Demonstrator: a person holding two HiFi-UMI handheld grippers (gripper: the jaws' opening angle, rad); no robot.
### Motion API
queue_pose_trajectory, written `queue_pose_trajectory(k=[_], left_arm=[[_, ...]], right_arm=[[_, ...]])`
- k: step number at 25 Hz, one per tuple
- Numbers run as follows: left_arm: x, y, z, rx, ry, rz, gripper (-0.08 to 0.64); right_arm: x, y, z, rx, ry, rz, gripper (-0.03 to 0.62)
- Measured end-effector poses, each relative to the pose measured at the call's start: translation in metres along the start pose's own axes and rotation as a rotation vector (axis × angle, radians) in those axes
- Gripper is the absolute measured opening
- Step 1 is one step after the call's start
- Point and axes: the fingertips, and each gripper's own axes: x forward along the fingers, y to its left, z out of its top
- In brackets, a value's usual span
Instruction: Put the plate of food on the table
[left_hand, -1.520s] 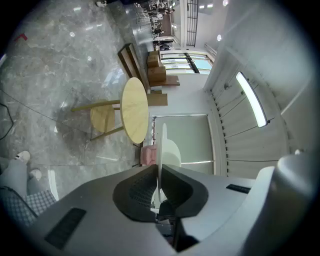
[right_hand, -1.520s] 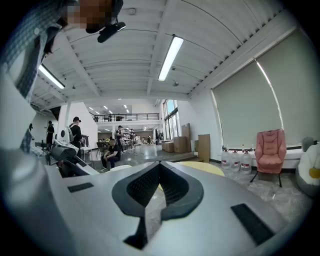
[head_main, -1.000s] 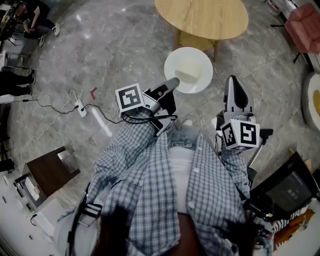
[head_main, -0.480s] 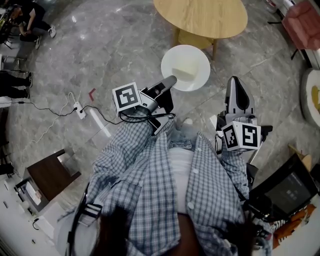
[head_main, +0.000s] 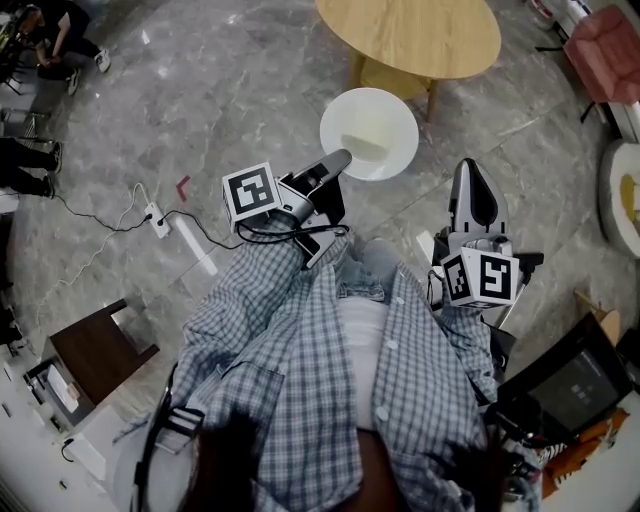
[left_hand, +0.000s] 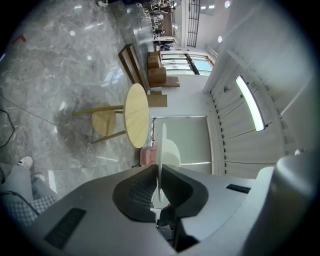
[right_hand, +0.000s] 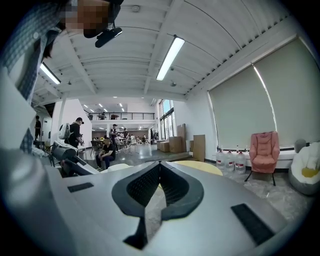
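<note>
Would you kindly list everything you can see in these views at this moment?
plate: one, white, held above the floor just short of the table
food: one block, pale, on the plate
table: one, round, light wood, ahead of the plate
armchair: one, pink, far right
water bottles: several, clear, by the wall near the armchair
power strip: one, white, with a black cable, on the floor at left
side table: one, dark brown, lower left
people: a few, dark clothes, far left
floor: grey marble
shirt: checked, blue and white, the person's own
left gripper: grey, closed on the plate's rim
right gripper: grey, closed, holding nothing
</note>
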Motion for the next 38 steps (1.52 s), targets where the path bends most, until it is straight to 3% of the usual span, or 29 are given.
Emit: queue_pose_trajectory(k=[22,34,38], left_arm=[[-0.001,0.004,-0.001,0.004,0.03,-0.003,0.02],[-0.004,0.004,0.001,-0.007,-0.002,-0.008,0.02],[0.027,0.003,0.008,-0.009,-0.002,-0.001,0.02]], right_arm=[[-0.005,0.005,-0.009,0.008,-0.008,-0.03,0.008],[0.006,0.006,-0.005,-0.001,-0.019,0.001,0.008],[0.024,-0.018,-0.006,-0.026,0.001,0.003,0.008]])
